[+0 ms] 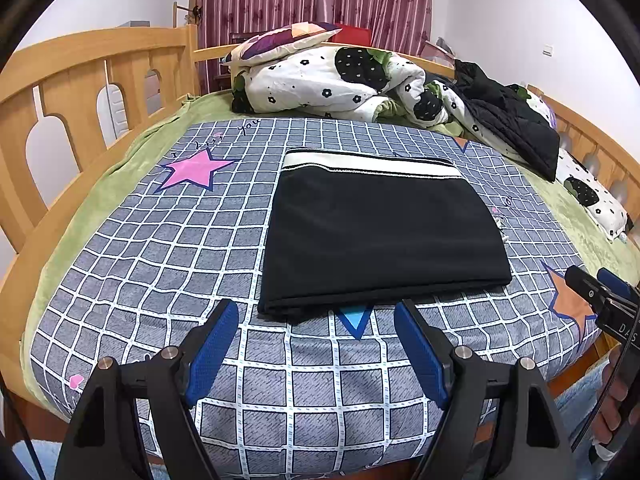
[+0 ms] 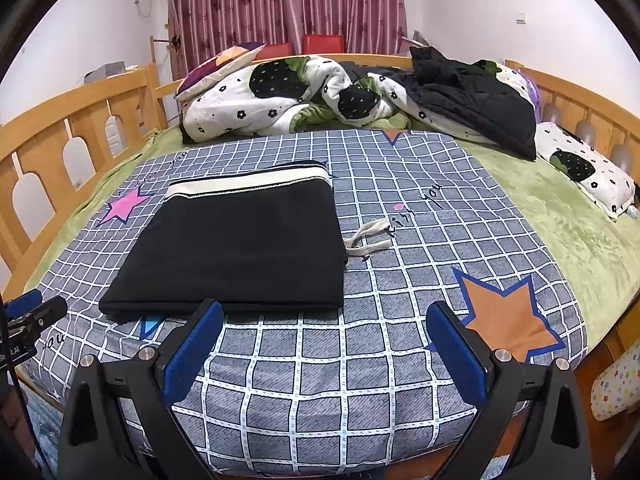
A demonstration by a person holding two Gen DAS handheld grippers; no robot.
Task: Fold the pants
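The black pants (image 1: 380, 232) lie folded into a flat rectangle on the checked blue-grey bedspread (image 1: 160, 264), with the white-striped waistband (image 1: 372, 164) at the far edge. They also show in the right wrist view (image 2: 240, 248), with a white drawstring (image 2: 368, 236) sticking out on the right side. My left gripper (image 1: 316, 320) is open and empty, just in front of the near folded edge. My right gripper (image 2: 324, 320) is open and empty, in front of the pants' near right corner. The right gripper also shows at the left wrist view's right edge (image 1: 592, 288).
A crumpled white quilt with black patches (image 1: 332, 80), a pillow (image 1: 280, 40) and a dark jacket (image 1: 508, 120) are piled at the bed's far end. Wooden bed rails (image 1: 80, 92) run along the left and right (image 2: 580, 100) sides. A green blanket (image 2: 560, 216) lies under the bedspread.
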